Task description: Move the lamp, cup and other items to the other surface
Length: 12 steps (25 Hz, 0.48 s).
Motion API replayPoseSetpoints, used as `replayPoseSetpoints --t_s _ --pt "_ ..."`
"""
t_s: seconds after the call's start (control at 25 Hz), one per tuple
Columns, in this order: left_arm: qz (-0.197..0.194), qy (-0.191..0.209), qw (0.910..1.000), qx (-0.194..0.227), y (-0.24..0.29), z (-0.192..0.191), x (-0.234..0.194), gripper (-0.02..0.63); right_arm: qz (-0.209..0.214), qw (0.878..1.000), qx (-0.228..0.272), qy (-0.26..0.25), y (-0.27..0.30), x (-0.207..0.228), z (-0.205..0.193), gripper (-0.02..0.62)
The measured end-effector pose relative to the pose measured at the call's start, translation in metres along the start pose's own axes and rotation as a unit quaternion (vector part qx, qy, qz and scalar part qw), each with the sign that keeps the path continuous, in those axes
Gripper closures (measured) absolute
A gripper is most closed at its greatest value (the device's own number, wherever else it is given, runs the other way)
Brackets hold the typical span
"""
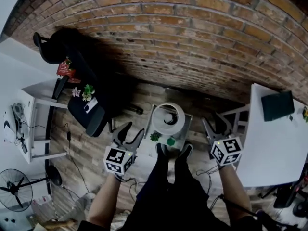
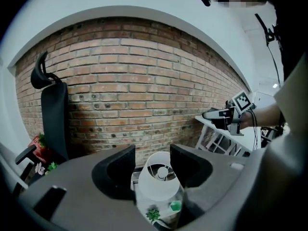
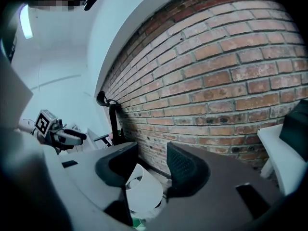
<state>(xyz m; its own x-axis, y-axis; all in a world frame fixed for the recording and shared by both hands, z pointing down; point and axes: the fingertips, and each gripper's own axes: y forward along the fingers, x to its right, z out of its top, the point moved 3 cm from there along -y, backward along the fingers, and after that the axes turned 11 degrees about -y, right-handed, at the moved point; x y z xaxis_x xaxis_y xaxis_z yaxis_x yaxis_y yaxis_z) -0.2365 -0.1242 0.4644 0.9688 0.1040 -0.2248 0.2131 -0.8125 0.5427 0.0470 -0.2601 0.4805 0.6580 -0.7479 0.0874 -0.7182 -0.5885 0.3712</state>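
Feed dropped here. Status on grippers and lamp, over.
Left gripper open, empty. Right gripper open, empty. Lamp stands on low table, untouched. Plant, green cup at its base.

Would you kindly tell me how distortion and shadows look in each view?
Head view: the brick wall bows heavily, and the chair throws a dark shadow on it. Left gripper view: black corners, lamp shade sharp. Right gripper view: wall stretched, corners black.

This looks like an office or home study. An exposed brick wall (image 1: 192, 28) meets a wood-plank floor (image 1: 91, 153), and a black high-backed office chair (image 1: 86, 105) stands beside a white counter (image 1: 38, 97). A second white counter (image 1: 274, 153) stands at the right, and a pedestal fan (image 1: 14, 196) sits in the near left corner.
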Motion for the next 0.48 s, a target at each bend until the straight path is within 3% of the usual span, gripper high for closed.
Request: replayPoseSetpoints --t_s 0.2,0.4,0.48 --pt "-0.038 0.013 0.9982 -0.044 0.037 -0.036 -0.025 0.383 -0.011 1.0 -0.029 -0.003 0.02 -0.005 -0.028 0.402" --pt "-0.05 -0.005 0.9966 -0.066 0.079 -0.08 -0.061 0.383 -0.015 0.998 -0.065 0.004 0.043 -0.008 -0.071 0.402" --pt "-0.05 0.01 0.9951 -0.084 0.095 -0.103 -0.076 0.383 -0.017 0.997 -0.08 -0.004 0.054 -0.008 -0.091 0.402"
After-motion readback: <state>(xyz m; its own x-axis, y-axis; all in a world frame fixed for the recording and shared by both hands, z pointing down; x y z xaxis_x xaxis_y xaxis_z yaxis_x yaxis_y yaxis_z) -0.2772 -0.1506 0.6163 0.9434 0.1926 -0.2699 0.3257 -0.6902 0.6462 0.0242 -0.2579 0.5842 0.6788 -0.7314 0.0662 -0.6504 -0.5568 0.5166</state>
